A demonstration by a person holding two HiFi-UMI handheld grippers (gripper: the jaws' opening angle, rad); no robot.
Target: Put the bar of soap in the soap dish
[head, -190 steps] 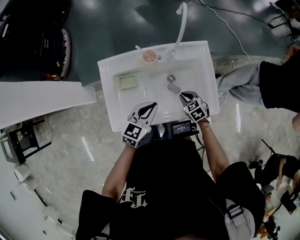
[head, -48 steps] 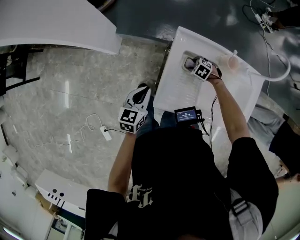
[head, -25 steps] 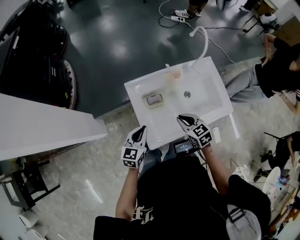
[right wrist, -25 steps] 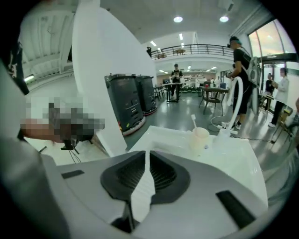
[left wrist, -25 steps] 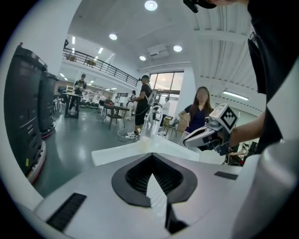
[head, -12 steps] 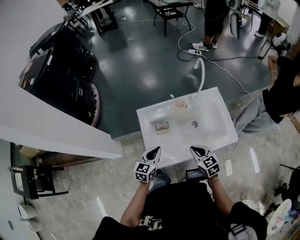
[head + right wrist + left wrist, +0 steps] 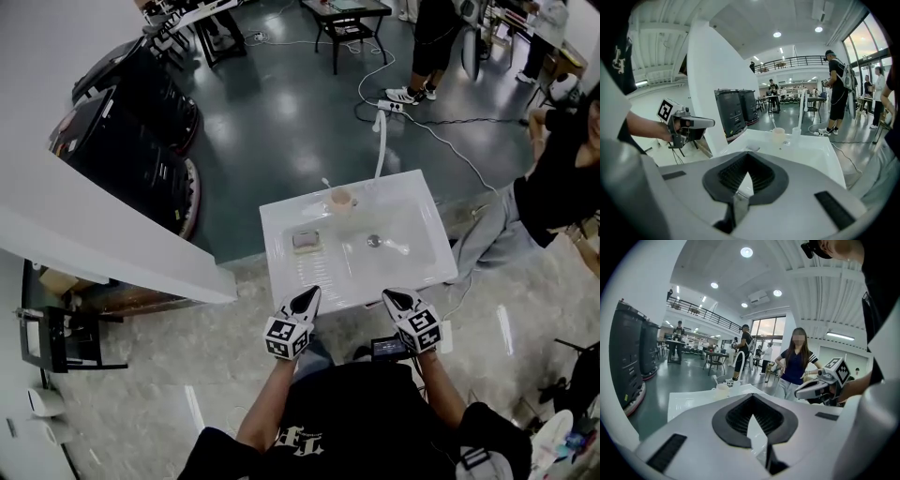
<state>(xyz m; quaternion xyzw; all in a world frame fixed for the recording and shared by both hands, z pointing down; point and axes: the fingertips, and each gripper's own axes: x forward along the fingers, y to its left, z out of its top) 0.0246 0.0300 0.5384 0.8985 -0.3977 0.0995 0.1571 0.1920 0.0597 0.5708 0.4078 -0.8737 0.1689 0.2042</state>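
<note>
Pulling back from the sink (image 7: 281, 281), I hold the left gripper (image 7: 305, 300) and right gripper (image 7: 396, 300) just off its near edge, both with jaws pressed together on nothing, where the right one was reaching over the dish moments ago. The soap (image 7: 307, 240), earlier beside the drain (image 7: 373, 242), now lies in the dish (image 7: 295, 249) at the sink's far left, so I judge the task done.

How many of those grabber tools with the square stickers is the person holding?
2. The left tool is in the person's left hand, at the near edge of the sink. The right tool is in the right hand, at the same edge further right. None seems hidden.
</note>
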